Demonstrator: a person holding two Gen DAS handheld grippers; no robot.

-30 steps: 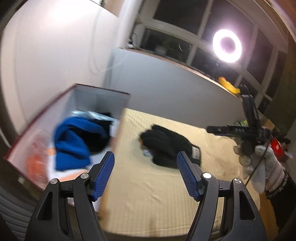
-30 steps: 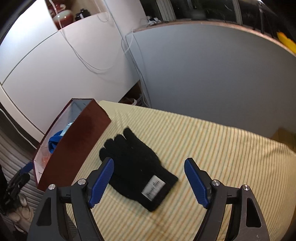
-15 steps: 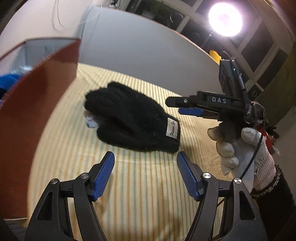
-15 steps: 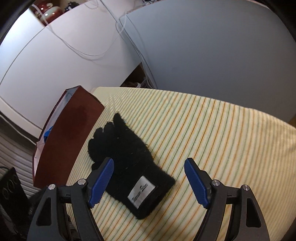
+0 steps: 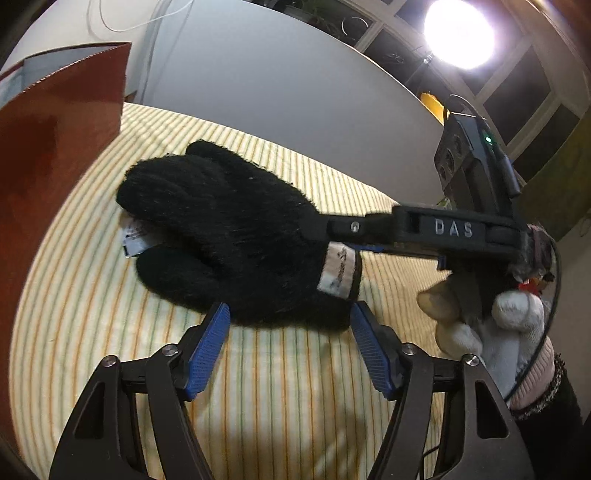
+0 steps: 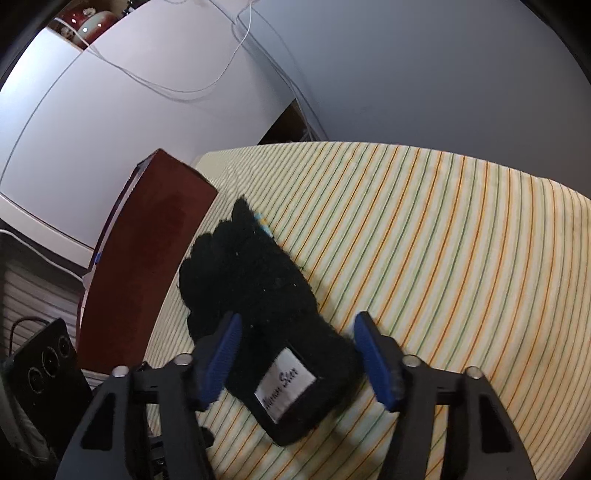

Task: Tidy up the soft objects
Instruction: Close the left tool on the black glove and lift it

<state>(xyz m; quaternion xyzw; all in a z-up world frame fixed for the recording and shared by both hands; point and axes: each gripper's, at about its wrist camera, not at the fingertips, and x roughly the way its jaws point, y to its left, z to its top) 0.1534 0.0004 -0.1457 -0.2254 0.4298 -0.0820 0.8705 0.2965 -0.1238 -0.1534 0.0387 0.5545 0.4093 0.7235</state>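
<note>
A black knit glove with a white cuff label lies flat on the striped yellow cloth; it also shows in the right wrist view. My left gripper is open, its blue pads either side of the glove's near edge. My right gripper is open and straddles the glove's cuff, one pad on each side. In the left wrist view the right gripper reaches in from the right over the cuff. A dark red box stands left of the glove.
The red box stands at the cloth's left edge. A grey wall rises behind the cloth. A bright ring lamp shines at the upper right. The cloth stretches bare to the right of the glove.
Both grippers have moved in on the glove. The left one swung away from the box and came close; the right one came down to straddle the cuff.
</note>
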